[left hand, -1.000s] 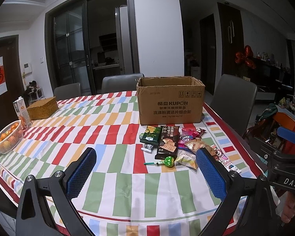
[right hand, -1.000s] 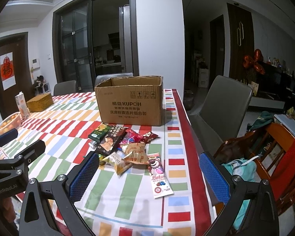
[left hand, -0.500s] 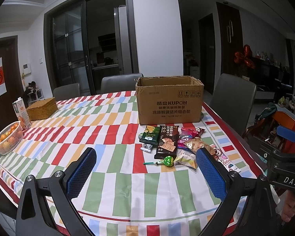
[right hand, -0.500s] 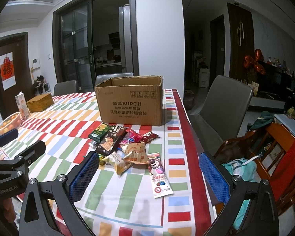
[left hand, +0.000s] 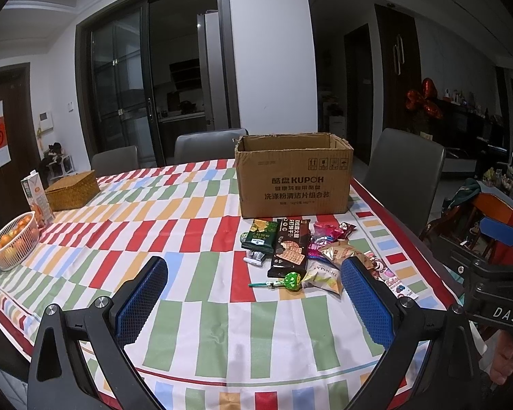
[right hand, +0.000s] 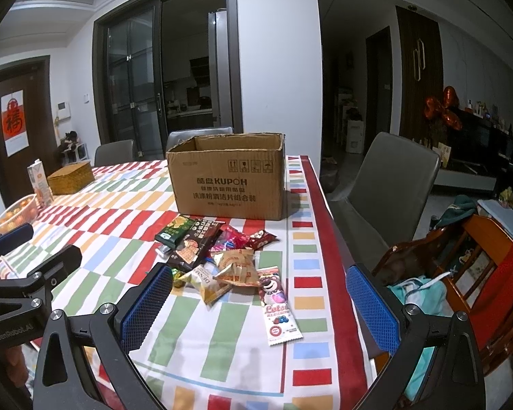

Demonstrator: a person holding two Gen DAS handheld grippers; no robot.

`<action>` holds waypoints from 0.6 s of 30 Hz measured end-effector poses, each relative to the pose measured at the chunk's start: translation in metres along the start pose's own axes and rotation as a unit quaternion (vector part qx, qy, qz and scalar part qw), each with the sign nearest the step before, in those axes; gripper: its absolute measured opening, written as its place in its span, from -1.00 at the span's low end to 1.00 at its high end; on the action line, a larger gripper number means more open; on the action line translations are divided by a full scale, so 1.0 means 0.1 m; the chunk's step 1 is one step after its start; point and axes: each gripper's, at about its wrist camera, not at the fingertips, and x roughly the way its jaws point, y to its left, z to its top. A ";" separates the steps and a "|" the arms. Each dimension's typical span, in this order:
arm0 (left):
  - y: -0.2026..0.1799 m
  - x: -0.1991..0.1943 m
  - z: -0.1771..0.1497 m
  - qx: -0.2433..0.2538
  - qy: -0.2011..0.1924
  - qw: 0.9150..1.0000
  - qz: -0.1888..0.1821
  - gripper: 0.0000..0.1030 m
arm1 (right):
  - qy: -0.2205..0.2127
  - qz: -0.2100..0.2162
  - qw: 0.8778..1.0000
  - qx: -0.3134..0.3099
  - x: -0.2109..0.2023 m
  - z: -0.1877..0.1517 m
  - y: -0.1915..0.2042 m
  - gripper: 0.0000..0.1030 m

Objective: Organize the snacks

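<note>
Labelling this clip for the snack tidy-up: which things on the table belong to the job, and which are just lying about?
Job: snack pile; green lollipop; Lotso strawberry-bear packet; open cardboard box.

Lying about: basket of oranges; drink carton; woven box.

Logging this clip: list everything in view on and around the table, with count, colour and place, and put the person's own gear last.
cardboard box: 1, brown, open top, far right part of table
snack packets: a loose pile, mixed colours, just in front of the box
dark cracker pack: 1, black, in the pile
green packet: 1, left edge of the pile
lollipop: 1, green, near edge of the pile
pink bear packet: 1, nearest the right gripper
wicker box: 1, tan, far left
carton: 1, white and orange, beside the wicker box
fruit basket: 1, white, holding orange fruit, left edge
tablecloth: 1, multicolour blocks
chairs: 3, grey, around the table
left gripper: blue pads, jaws open, empty
right gripper: blue pads, jaws open, empty
</note>
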 end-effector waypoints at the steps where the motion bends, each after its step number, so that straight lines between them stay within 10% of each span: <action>1: -0.01 0.00 0.00 0.001 0.000 1.000 0.001 1.00 | 0.000 0.000 1.000 0.000 0.00 0.00 0.01 0.99; 18: -0.08 0.15 -0.02 0.020 0.013 1.000 -0.002 1.00 | 0.016 0.006 1.000 0.000 0.13 -0.04 -0.03 0.99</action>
